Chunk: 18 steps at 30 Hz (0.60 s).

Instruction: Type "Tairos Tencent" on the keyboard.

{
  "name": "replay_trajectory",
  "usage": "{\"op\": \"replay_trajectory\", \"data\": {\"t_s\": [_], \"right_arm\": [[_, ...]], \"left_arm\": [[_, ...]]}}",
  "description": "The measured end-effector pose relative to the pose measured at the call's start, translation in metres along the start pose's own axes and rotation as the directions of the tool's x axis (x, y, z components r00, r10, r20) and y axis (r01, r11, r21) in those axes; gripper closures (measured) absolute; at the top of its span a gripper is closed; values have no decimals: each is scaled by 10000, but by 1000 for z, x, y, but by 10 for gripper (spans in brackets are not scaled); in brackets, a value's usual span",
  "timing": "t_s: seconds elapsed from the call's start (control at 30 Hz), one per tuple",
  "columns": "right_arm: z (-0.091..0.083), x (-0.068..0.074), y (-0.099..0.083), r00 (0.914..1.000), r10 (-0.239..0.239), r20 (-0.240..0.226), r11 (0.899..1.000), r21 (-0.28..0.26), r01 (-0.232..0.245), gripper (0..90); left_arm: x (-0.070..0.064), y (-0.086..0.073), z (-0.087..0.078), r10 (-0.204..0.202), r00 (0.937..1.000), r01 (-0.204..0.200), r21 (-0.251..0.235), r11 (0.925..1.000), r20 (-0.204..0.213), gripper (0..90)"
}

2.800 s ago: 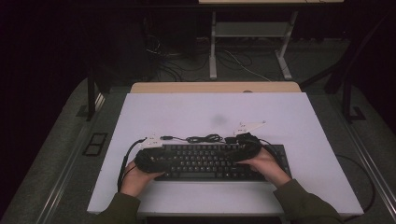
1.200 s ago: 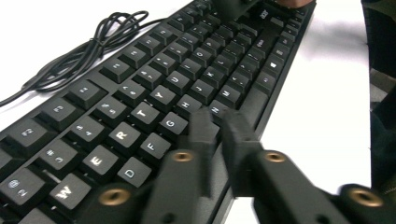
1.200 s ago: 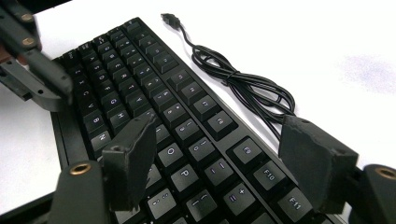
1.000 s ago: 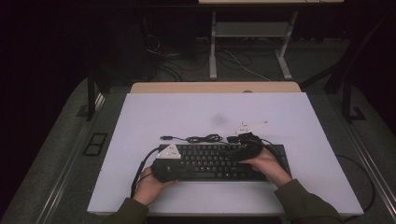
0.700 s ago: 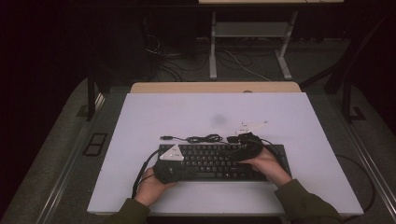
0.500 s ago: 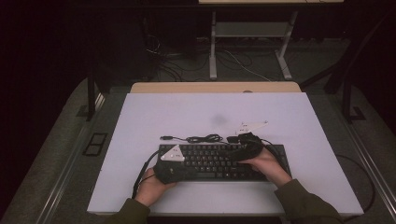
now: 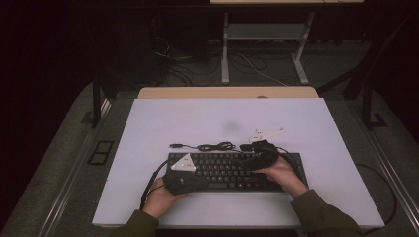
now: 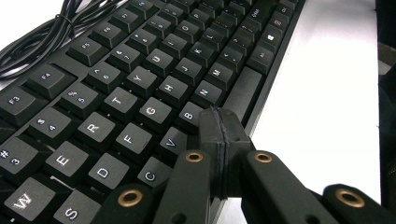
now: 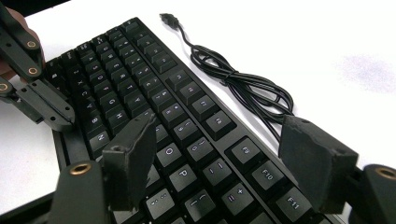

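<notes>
A black keyboard (image 7: 232, 170) lies flat on the white table (image 7: 222, 118), near its front edge. Its black cable (image 7: 216, 146) is coiled just behind it, with the USB plug (image 7: 174, 145) loose on the table. My left gripper (image 7: 195, 181) sits over the keyboard's left front part. In the left gripper view it (image 8: 219, 126) is shut on nothing, its tips just above the B key and space bar. My right gripper (image 7: 252, 160) hovers over the right half. In the right gripper view it (image 9: 224, 158) is open, with its pads (image 9: 130, 158) spread above the keys around O and P.
A faint grey smudge (image 7: 231, 127) marks the table behind the cable. A wooden strip (image 7: 227, 92) runs along the far edge. Beyond it, desk legs (image 7: 225, 54) and loose wires stand on the dark floor. Bare white surface surrounds the keyboard.
My left gripper has shifted right from the keyboard's left end to over its left front keys. In the last second it barely moved. The right gripper and the keyboard stayed put.
</notes>
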State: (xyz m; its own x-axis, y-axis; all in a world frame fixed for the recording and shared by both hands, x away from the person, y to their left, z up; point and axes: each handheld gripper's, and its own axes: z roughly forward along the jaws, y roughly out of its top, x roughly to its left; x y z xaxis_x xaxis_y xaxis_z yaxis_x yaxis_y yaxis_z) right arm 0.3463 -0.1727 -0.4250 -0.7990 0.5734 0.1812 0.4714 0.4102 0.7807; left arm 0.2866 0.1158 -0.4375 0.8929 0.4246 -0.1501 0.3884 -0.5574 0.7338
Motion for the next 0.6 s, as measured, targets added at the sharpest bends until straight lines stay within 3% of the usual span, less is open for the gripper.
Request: {"op": "replay_trajectory", "data": {"t_s": [0.37, 0.6], "right_arm": [[-1, 0, 1, 10000, -2, -42, 10000, -67, 2, 275], [-2, 1, 1, 10000, 23, -47, 9999, -113, -23, 275]], "left_arm": [[3, 1, -8, -292, 9996, 292, -466, 9985, 8, 866], [7, 0, -15, -605, 9979, 584, -896, 9943, -217, 766]]}}
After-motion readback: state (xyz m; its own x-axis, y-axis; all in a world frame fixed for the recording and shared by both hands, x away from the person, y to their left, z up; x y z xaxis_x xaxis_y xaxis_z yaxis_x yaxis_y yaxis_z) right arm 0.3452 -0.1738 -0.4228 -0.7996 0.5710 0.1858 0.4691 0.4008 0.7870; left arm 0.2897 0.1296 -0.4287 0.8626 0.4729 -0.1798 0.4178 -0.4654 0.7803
